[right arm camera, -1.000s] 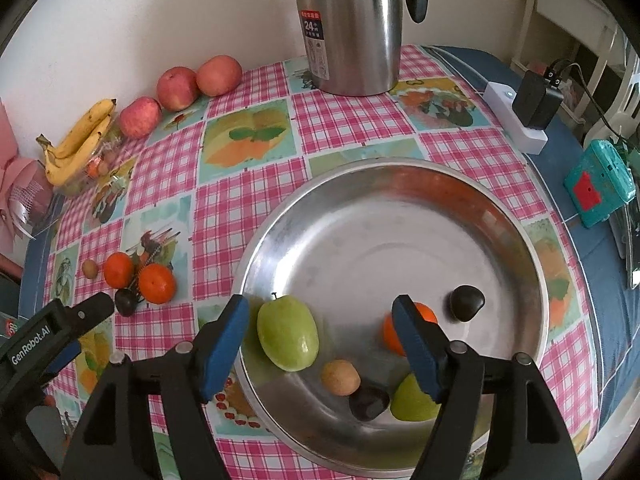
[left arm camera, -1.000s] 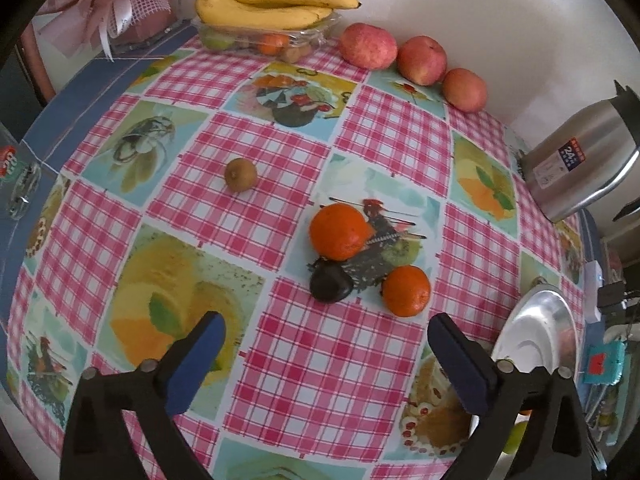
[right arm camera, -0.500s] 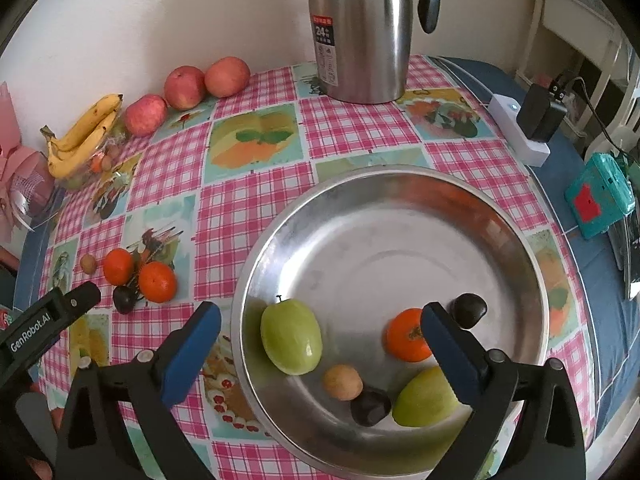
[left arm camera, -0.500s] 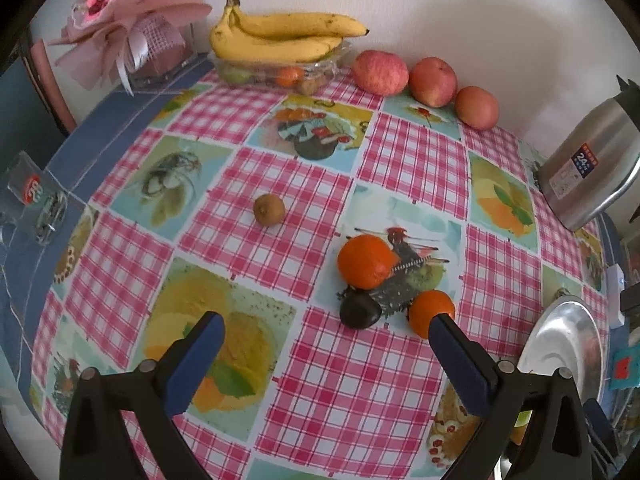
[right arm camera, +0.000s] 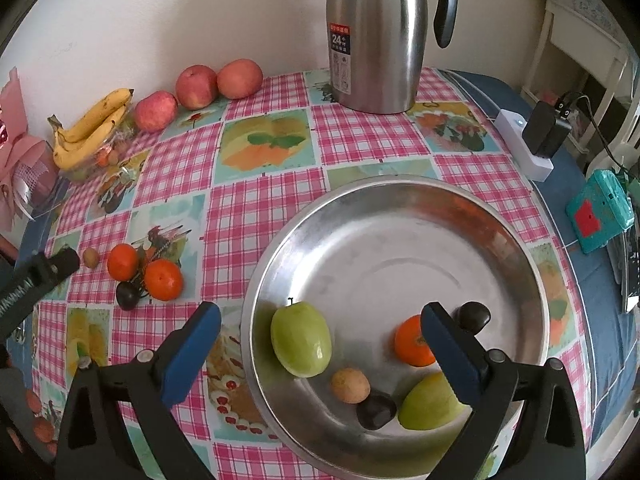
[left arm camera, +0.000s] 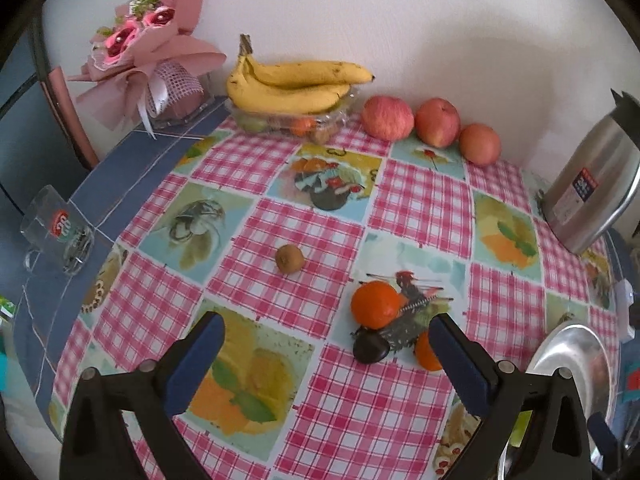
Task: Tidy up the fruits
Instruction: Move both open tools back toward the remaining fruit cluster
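Both the left gripper (left arm camera: 326,334) and the right gripper (right arm camera: 320,322) gape wide and empty, the right having just opened above the steel bowl (right arm camera: 532,264) holding six fruits, while two oranges (right arm camera: 163,280), a dark plum (right arm camera: 127,295) and a kiwi (left arm camera: 289,258) lie mid-frame on the checked tablecloth (left arm camera: 416,196), bananas (left arm camera: 296,80) and kettle (right arm camera: 376,36) behind.

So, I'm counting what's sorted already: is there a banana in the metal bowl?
No, the metal bowl holds only two green fruits, an orange, a small brown fruit and two dark ones; the bananas sit by the wall.

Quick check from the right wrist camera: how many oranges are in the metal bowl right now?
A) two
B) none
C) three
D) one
D: a single orange lies in the metal bowl; the other two oranges sit out on the tablecloth.
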The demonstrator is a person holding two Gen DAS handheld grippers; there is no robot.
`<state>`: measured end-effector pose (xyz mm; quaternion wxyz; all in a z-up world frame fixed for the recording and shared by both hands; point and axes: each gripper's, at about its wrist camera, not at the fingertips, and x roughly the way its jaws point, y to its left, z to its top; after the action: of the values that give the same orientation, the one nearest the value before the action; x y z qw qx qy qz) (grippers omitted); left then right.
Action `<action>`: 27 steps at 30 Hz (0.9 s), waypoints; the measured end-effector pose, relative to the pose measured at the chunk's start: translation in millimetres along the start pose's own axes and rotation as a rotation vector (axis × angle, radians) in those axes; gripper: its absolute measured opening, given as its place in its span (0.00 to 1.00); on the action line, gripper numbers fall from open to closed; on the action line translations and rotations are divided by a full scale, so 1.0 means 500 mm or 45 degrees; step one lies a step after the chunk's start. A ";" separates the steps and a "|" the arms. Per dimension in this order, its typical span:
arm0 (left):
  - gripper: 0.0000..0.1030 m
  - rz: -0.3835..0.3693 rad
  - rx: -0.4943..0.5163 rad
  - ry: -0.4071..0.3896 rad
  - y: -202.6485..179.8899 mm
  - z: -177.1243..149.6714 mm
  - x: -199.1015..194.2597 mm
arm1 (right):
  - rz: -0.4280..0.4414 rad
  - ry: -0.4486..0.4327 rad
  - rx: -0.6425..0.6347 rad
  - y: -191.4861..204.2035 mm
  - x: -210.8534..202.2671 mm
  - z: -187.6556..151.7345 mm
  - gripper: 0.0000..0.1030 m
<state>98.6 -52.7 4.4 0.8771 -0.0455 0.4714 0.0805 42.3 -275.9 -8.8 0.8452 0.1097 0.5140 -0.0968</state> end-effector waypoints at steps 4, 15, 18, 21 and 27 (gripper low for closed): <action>1.00 -0.040 -0.014 -0.017 0.008 0.007 -0.004 | -0.003 0.005 -0.004 0.003 0.003 -0.001 0.97; 1.00 -0.079 -0.018 -0.011 0.060 0.023 0.021 | 0.062 -0.021 -0.013 0.031 0.009 0.004 0.97; 1.00 -0.090 -0.011 -0.041 0.080 0.030 0.019 | 0.096 -0.065 -0.034 0.050 0.004 0.008 0.97; 1.00 -0.091 -0.003 -0.071 0.098 0.037 0.015 | 0.121 -0.074 -0.046 0.069 0.005 0.012 0.97; 1.00 -0.140 -0.061 -0.080 0.153 0.054 0.012 | 0.166 -0.058 -0.067 0.111 0.012 0.021 0.97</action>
<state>110.0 27.4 14.0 0.8931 -0.0899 0.4385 0.0450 69.3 -226.1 -4.7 0.8638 0.1185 0.4887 -0.0306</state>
